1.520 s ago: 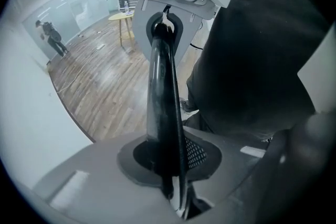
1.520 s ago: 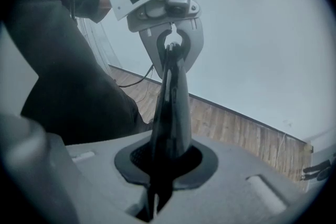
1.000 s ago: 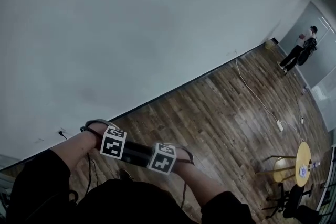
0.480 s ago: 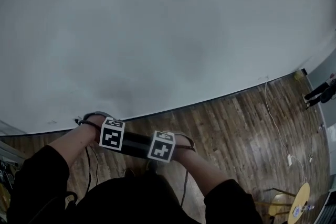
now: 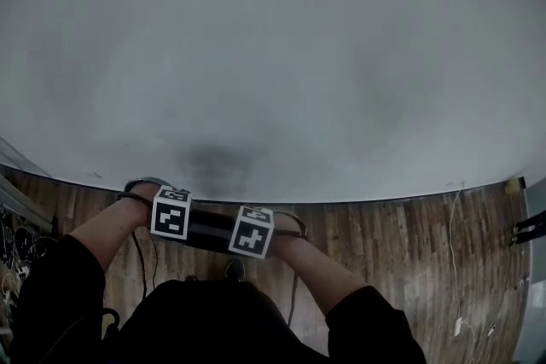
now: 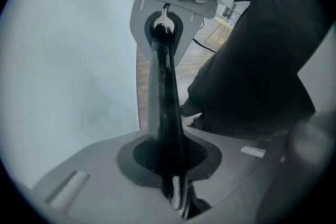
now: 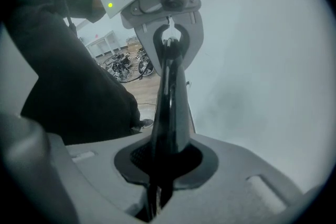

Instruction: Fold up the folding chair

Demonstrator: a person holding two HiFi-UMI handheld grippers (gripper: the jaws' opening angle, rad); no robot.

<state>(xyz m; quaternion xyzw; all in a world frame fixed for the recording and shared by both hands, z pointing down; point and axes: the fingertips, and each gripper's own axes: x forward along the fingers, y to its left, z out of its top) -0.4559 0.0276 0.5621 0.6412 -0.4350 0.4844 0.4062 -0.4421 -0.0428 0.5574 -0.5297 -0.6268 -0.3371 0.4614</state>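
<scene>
Folding chair (image 5: 211,228): only its black bar shows, held level between the two marker cubes, in front of the person's dark clothing (the rest of the frame cannot be made out). Left gripper (image 6: 170,165) is clenched on the bar. The right gripper (image 7: 161,165) is clenched on the same bar, close beside it. Grey wall (image 5: 273,55) ahead, wood floor (image 5: 384,243) beneath.

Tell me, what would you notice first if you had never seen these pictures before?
A huge pale wall fills nearly the whole head view. Low in the middle, the left gripper and the right gripper, each topped with a black-and-white marker cube, are clamped side by side on one black bar. A strip of wooden floor runs along the foot of the wall.
</scene>
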